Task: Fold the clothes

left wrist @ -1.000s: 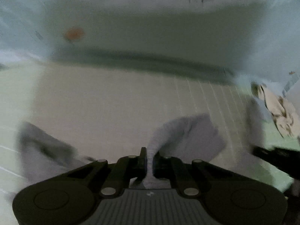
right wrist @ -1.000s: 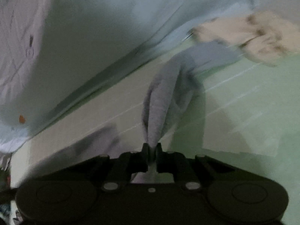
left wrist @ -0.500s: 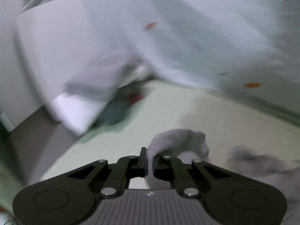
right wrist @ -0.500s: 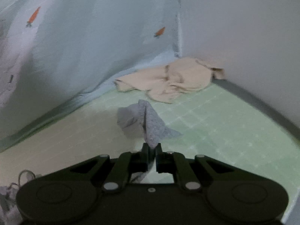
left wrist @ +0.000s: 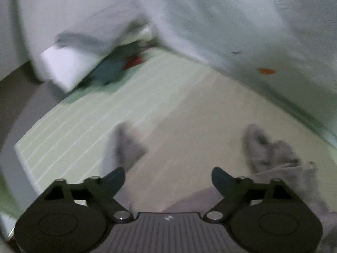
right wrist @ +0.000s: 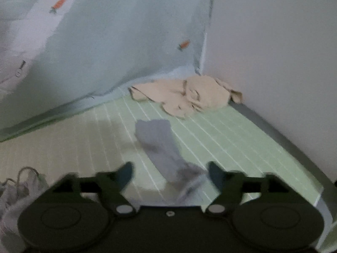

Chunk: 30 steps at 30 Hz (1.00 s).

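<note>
Both the left gripper (left wrist: 168,174) and right gripper (right wrist: 170,170) are opening their jaws, pressing on nothing, so the grey garment (right wrist: 160,145) drops onto the green mat (right wrist: 231,137), probably to be laid out for folding.

Both hand-held grippers, L (left wrist: 168,175) and R (right wrist: 170,170), were clamped on grey garment (right wrist: 160,145) 1 s ago; jaws now opening, cloth dropped onto green mat (right wrist: 221,139).
</note>
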Motion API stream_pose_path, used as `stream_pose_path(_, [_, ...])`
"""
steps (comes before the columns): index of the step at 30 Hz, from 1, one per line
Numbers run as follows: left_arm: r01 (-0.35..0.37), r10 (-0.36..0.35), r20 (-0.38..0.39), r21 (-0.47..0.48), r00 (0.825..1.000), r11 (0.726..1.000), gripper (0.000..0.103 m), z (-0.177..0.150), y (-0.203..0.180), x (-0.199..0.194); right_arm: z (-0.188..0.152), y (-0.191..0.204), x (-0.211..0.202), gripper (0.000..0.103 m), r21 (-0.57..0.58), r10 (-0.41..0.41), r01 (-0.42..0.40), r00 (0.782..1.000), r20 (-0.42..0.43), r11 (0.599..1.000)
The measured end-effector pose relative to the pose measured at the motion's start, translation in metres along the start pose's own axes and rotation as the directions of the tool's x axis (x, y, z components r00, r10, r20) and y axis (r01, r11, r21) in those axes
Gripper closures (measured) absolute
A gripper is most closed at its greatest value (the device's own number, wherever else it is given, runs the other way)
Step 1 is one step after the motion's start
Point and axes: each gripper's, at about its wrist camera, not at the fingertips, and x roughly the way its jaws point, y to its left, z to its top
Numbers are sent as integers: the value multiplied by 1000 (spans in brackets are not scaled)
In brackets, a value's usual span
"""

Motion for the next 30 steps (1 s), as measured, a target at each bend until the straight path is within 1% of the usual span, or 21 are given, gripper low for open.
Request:
stream_pose_path(1, [33,-33,5,27,999,999,3,1,-15,3,3,7,1,3,-8,23,-23,1000,10,1000])
stream_pose_path(3, [86,-86,-2,55,996,995,2,5,-43,10,9,24,6,1,-35,86,-86,996,10,996])
stream_pose_path(5, [144,-142,-22,68,990,987,1,7,-67,20,14,43,18,0,-66,157,-159,987,-29,985])
stream_pose_path(7, [225,-221,-54,88,974,970,0,11,-89,32,17,63,32,0,-84,226,-232,971,-74,969])
stream_pose_path(9, [301,-290,-99,119,952,946,0,14,-111,46,20,84,48,0,-86,285,-296,951,-122,951])
stream_pose_path(10, [321,-306,-125,132,944,938,0,16,-123,55,20,94,57,0,-80,312,-326,938,-152,942])
stream_pose_path(11, [331,-311,-146,139,939,933,0,17,-134,64,20,105,70,0,-67,342,-361,919,-195,930])
stream_pose_path(14, [351,-319,-211,139,924,926,0,19,-159,94,16,134,103,2,-17,430,-459,845,-319,888])
stream_pose_path(15, [357,-322,-232,130,918,925,1,18,-164,103,11,145,111,4,-16,448,-484,821,-353,875])
stream_pose_path(16, [364,-325,-253,122,911,924,2,17,-169,111,6,155,119,9,-15,465,-509,797,-386,860])
stream_pose_path(17, [370,-328,-274,114,904,922,6,17,-174,119,2,166,127,15,-16,478,-532,772,-419,846])
stream_pose_path(18, [375,-332,-295,105,896,921,15,16,-179,127,-5,178,134,19,-36,474,-546,756,-452,837])
stream_pose_path(19, [381,-335,-316,96,888,920,22,15,-184,136,-11,188,139,26,-52,471,-559,741,-479,828])
stream_pose_path(20, [378,-329,-327,98,886,921,38,13,-186,139,-17,197,143,37,-67,467,-571,727,-503,818])
stream_pose_path(21, [374,-322,-337,101,885,922,52,10,-187,141,-21,202,144,45,-80,463,-578,722,-514,812])
stream_pose_path(22, [369,-316,-336,107,887,923,59,9,-187,140,-26,207,145,57,-92,460,-585,716,-525,806])
stream_pose_path(23, [364,-310,-334,113,890,925,78,7,-185,139,-30,211,145,66,-104,459,-593,711,-533,798])
stream_pose_path(24, [376,-323,-333,105,886,921,90,6,-182,134,-31,211,139,77,-119,471,-607,713,-520,786])
stream_pose_path(25, [390,-340,-332,94,880,916,90,5,-177,129,-32,210,134,94,-131,484,-618,715,-505,775])
stream_pose_path(26, [401,-355,-325,87,877,912,94,5,-172,123,-31,204,124,94,-123,504,-622,721,-477,774])
stream_pose_path(30, [419,-375,-283,113,883,901,95,-1,-150,85,-30,176,77,96,-107,560,-631,744,-364,769])
